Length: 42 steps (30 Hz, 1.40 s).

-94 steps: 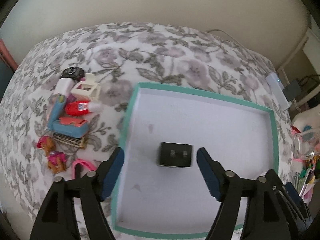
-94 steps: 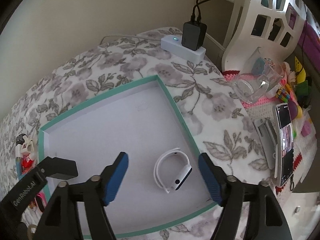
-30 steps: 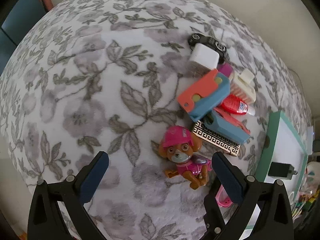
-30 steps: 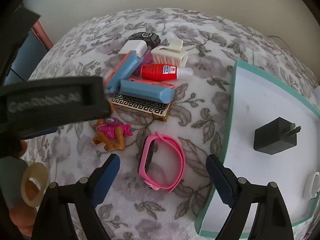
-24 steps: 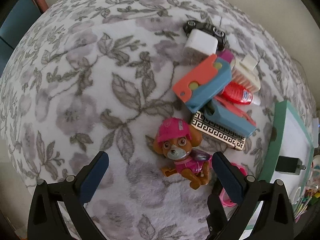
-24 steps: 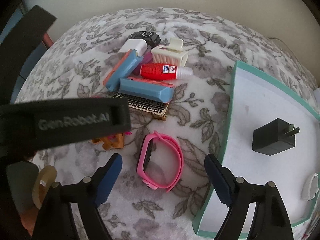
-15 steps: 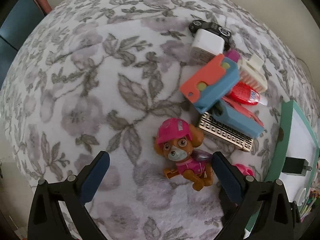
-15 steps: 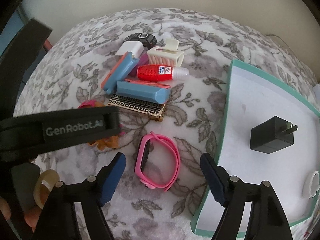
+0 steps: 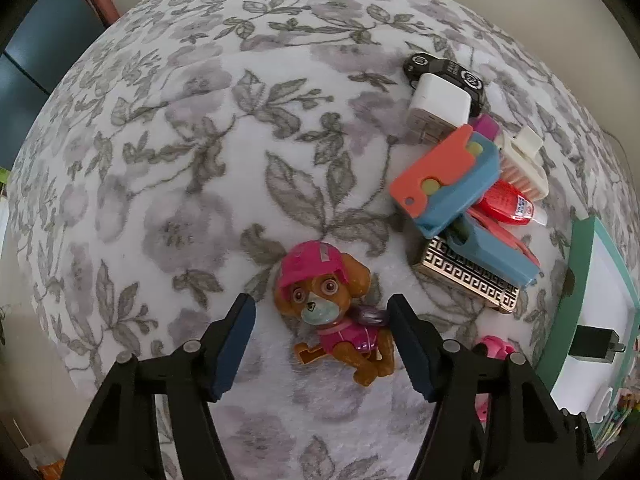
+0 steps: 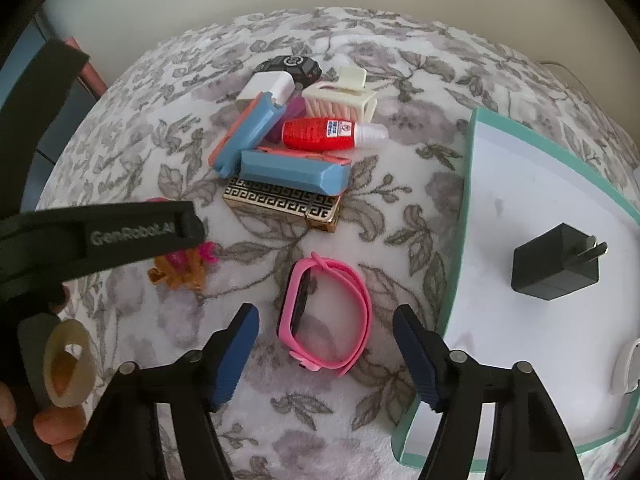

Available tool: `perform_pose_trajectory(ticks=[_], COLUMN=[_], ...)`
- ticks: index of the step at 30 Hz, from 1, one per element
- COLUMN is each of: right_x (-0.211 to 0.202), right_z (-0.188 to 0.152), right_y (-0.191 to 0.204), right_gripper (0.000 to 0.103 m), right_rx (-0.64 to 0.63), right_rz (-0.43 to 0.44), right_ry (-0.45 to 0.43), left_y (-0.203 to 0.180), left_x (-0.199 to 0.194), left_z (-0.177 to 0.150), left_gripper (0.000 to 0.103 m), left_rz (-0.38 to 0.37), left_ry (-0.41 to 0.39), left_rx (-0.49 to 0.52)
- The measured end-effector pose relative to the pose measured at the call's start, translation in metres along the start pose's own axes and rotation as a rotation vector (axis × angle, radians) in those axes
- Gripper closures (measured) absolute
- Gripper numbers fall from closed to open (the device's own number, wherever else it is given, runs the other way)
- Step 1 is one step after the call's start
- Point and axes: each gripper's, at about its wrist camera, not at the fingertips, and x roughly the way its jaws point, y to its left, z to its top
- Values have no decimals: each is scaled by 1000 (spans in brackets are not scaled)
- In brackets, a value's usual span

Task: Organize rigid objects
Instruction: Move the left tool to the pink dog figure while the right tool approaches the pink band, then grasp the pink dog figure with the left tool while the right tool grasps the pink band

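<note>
Floral tabletop (image 9: 192,152): left claw (image 9: 320,344) closing around dog toy (image 9: 332,312), right claw (image 10: 326,352) closing around pink watch (image 10: 326,320), neither gripped yet; round toy may squirt out.

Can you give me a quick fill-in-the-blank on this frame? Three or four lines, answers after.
1. Between the left gripper's closing jaws lies a toy ____.
2. The watch band in front of the right gripper is ____ in colour.
3. The black charger lies inside the teal-rimmed ____.
4. The red glue bottle has a ____ nozzle.

Answers: dog; pink; tray; white
</note>
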Motion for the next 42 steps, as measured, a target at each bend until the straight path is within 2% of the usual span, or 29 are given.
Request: perform_pose_trajectory(ticks=[5, 7, 11, 15, 17, 26, 28, 31, 37, 42], right_x=[6, 9, 14, 17, 19, 16, 15, 13, 12, 9], right_z=[-1, -2, -3, -4, -5, -16, -18, -17, -18, -20], right_y=[3, 4, 11, 17, 23, 32, 30, 24, 19, 15], right_gripper=[33, 37, 38, 38, 37, 37, 44, 49, 49, 49], right_rx=[-10, -16, -50, -78, -107, -118, -112, -82, -82, -71], right_rz=[-14, -24, -72, -104, -127, -133, -124, -102, -85, -57], right_ry=[9, 14, 12, 7, 2, -24, -20, -12, -2, 4], left_y=[7, 7, 8, 10, 9, -15, -19, -27, -51, -66], left_x=[4, 9, 22, 23, 23, 16, 14, 11, 2, 0], left_z=[1, 0, -1, -2, -3, -9, -10, -13, -23, -28], left_gripper=[33, 33, 33, 33, 33, 34, 39, 44, 58, 58], left_rz=[12, 19, 23, 23, 31, 85, 88, 97, 132, 162], left_ry=[0, 8, 39, 32, 28, 4, 0, -6, -29, -38], left_rx=[8, 17, 21, 19, 23, 44, 48, 55, 82, 82])
